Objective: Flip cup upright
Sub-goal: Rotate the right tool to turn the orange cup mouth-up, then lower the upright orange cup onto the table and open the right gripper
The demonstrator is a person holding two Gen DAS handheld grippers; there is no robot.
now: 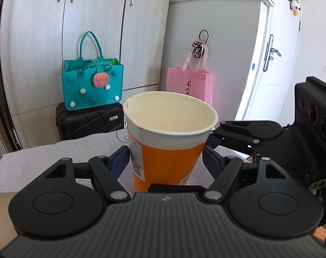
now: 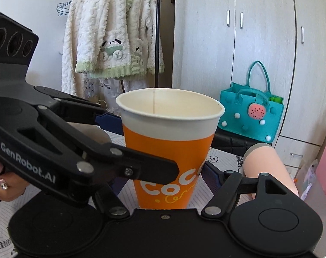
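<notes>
I see the cup (image 1: 169,142) standing mouth-up on the patterned worktop (image 1: 33,163), so I judge the flip itself done. My left hand-held gripper (image 1: 166,161) has its blue pads (image 1: 119,159) either side of the cup, seemingly touching; the right hand-held gripper (image 2: 163,172) flanks it too, grip unclear. What remains, I think, is letting go and backing away.

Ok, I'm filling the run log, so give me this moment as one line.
cup: upright, mouth up, on table | left gripper: fingers flank cup, contact unclear | right gripper: likewise
</notes>
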